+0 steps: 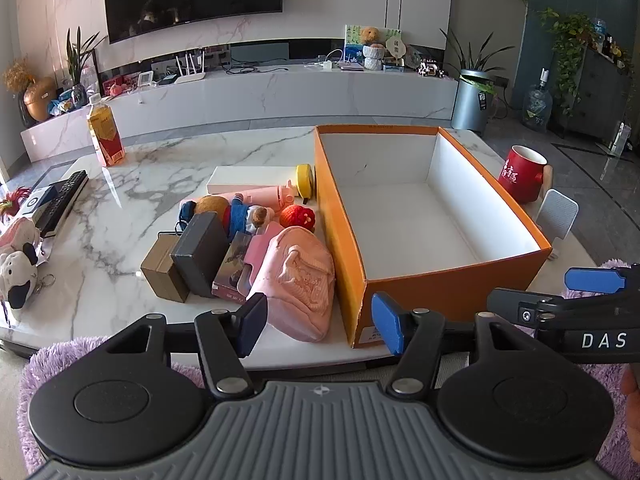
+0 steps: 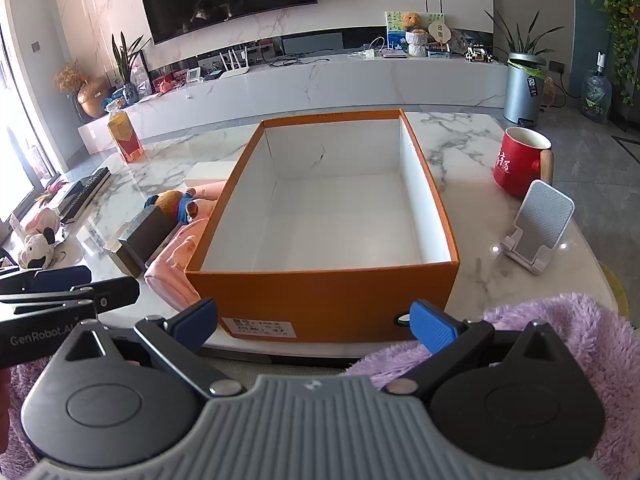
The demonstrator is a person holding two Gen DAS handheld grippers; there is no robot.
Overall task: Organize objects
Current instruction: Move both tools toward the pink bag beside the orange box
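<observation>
An empty orange box (image 1: 344, 224) with a white inside stands on the marble table (image 1: 120, 216); it also shows in the right wrist view (image 2: 320, 300). Left of it lies a pile: a pink pouch (image 1: 298, 280), a dark box (image 1: 200, 252), a brown box (image 1: 162, 272), a card pack (image 1: 232, 268), a doll (image 1: 244, 216), a red ball (image 1: 298, 216), a pink bottle (image 1: 256, 196), a yellow tape measure (image 1: 305, 178). My left gripper (image 1: 320, 326) is open and empty at the table's near edge. My right gripper (image 2: 316, 322) is open and empty before the box front.
A red mug (image 2: 518, 164) and a white phone stand (image 2: 536, 226) sit right of the box. A drink bottle (image 1: 105, 130), a remote (image 1: 62, 200) and plush toys (image 1: 18, 272) are at the left. A purple fluffy cover (image 2: 540, 328) lies below the table edge.
</observation>
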